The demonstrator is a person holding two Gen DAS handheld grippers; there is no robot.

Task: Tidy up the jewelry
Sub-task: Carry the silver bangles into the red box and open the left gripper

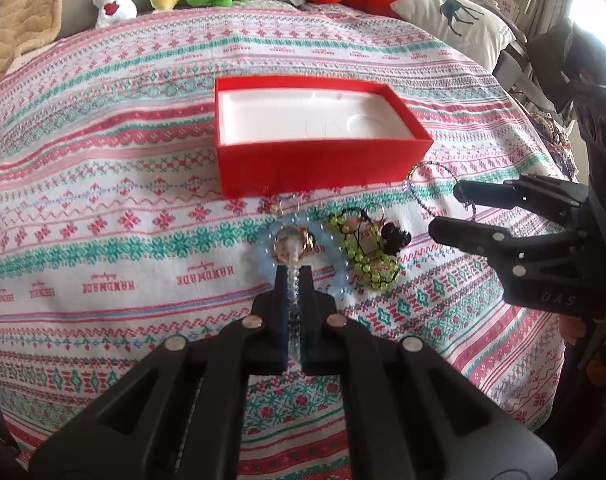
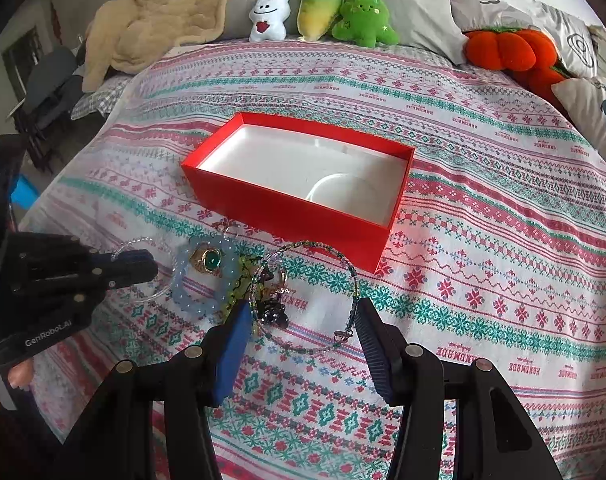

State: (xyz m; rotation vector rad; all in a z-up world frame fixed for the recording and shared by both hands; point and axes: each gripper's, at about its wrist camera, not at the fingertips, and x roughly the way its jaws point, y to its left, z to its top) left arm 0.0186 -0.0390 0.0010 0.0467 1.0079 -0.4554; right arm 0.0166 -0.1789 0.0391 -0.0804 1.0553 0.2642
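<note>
A red box (image 1: 323,164) with a bare white insert stands on the patterned bedspread. In front of it lies a jewelry heap: a light blue bead bracelet (image 2: 207,308), a gold ring with a green stone (image 2: 210,260), a yellow-green bead bracelet (image 1: 373,268) and black beads (image 1: 395,238). My left gripper (image 1: 294,274) is shut on a clear bead bracelet (image 1: 294,300), and the right wrist view shows that strand (image 2: 151,298) looping around its tips. My right gripper (image 2: 303,316) stands open over a thin dark-beaded bracelet (image 2: 323,245), one finger on each side of the loop.
Plush toys (image 2: 323,12) and an orange pumpkin cushion (image 2: 507,50) line the far edge of the bed. A beige blanket (image 2: 163,20) lies at the back left and pillows (image 1: 455,20) at the right. A fingertip (image 2: 21,378) shows under the left gripper's body.
</note>
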